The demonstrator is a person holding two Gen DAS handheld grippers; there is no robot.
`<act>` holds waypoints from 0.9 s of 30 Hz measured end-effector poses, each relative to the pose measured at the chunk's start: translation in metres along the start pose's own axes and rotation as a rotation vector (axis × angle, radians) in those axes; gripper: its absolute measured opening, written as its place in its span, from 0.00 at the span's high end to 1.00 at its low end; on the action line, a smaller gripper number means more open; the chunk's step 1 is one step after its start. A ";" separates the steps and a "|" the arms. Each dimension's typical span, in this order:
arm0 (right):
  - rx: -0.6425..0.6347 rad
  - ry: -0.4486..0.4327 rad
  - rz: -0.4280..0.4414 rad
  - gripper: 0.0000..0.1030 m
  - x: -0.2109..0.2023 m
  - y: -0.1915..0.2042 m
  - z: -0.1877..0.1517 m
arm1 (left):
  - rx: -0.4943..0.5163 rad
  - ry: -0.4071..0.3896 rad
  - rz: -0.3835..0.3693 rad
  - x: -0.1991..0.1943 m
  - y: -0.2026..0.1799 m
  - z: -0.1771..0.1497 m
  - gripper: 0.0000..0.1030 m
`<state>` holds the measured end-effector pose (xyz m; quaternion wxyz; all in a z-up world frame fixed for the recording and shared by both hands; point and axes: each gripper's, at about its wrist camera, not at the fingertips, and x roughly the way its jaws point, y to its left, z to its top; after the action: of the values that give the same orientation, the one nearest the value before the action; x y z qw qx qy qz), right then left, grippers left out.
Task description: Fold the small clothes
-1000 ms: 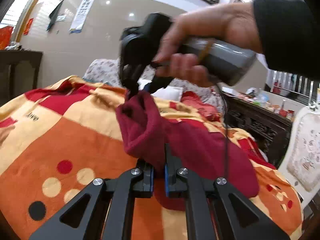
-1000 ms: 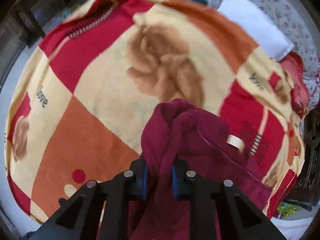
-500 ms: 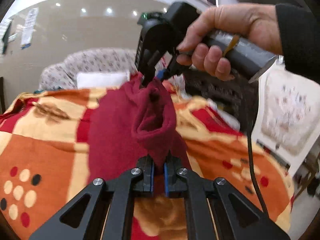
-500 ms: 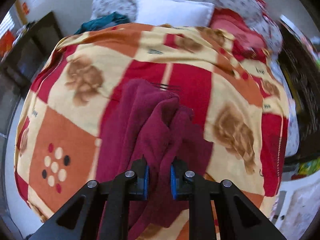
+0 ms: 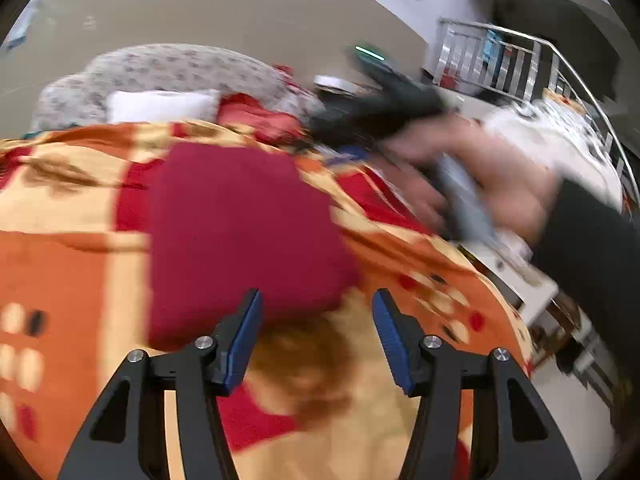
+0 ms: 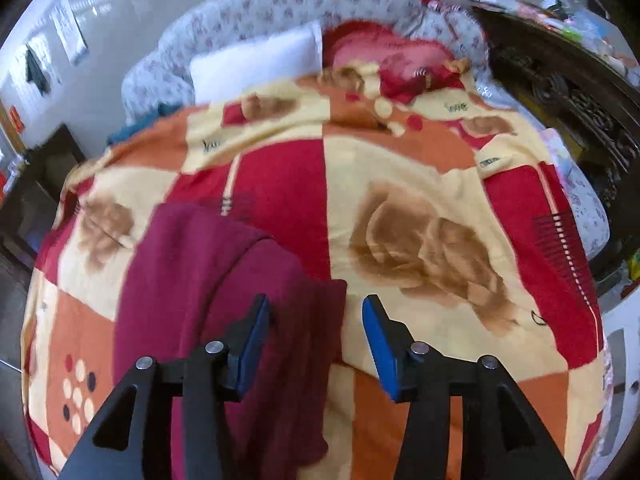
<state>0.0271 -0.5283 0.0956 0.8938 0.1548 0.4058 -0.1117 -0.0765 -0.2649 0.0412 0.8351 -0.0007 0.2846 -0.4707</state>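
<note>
While the maroon garment (image 6: 224, 300) lies folded over on the patterned blanket (image 6: 420, 200), both the left claw (image 5: 318, 340) and right claw (image 6: 316, 340) gape wide and empty beside its near edge, so this fold looks laid, and smoothing or regripping for another fold seems next.

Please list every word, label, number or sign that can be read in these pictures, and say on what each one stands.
"love": on a cream patch of the blanket, right wrist view, far right; somewhat blurred.
Second script word on the blanket, far left: blurred, probably the same.
Small tag on the blanket: too small to read.
Wall posters: unreadable.
Left wrist view: nothing legible; motion blur.
</note>
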 end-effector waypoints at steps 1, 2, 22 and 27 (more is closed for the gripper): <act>-0.004 -0.009 0.060 0.21 -0.008 -0.001 -0.009 | -0.015 -0.014 0.019 -0.005 0.013 0.009 0.41; -0.006 -0.009 0.130 0.15 -0.013 -0.002 -0.022 | -0.036 -0.041 0.058 -0.009 0.031 0.020 0.39; 0.339 -0.027 0.681 0.27 0.056 -0.051 -0.112 | -0.537 0.178 -0.200 0.105 0.155 0.025 0.55; 0.296 -0.059 0.660 0.56 0.042 -0.034 -0.111 | -0.485 0.164 -0.171 0.081 0.144 0.043 0.67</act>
<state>-0.0338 -0.5221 -0.0115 0.8609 0.4019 0.2874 0.1208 0.0892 -0.2597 0.0004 0.7420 -0.1868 0.4546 -0.4560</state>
